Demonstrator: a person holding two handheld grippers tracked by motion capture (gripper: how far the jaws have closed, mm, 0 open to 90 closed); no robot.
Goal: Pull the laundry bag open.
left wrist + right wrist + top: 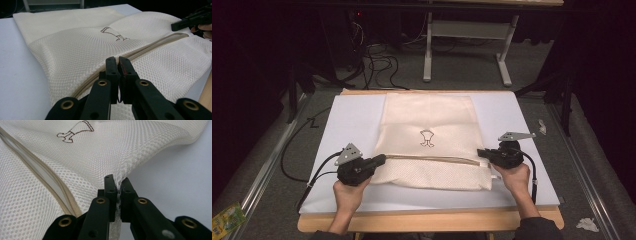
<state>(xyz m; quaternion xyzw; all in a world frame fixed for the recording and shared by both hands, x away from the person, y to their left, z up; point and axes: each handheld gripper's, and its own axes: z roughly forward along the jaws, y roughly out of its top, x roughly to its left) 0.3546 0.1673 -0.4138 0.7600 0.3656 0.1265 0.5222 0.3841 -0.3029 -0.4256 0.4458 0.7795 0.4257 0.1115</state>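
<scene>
Currently, in the high view, a cream mesh laundry bag (428, 135) lies flat on a white sheet (347, 120) that covers the wooden table (427, 221). A beige zipper (432, 159) runs across the bag's near part, and a small dark printed emblem (427, 138) sits near the bag's middle. The left gripper (381, 159) meets the bag at its left edge, at the zipper's end; the right gripper (480, 152) meets it at the right edge. Each gripper is held in one hand, with cables trailing off toward the near edge.

Next, in the left gripper view, the left gripper (117, 60) has its jaws pressed together on the mesh bag (75, 50) right at the zipper (150, 47) line. The other gripper (190, 21) shows at the far right end of the zipper.

Finally, in the right gripper view, the right gripper (117, 181) pinches a fold of the bag's (112, 150) side edge; the mesh is bunched between the closed jaws and lifted slightly off the sheet (180, 170). The zipper (47, 182) runs to the left of the jaws.
</scene>
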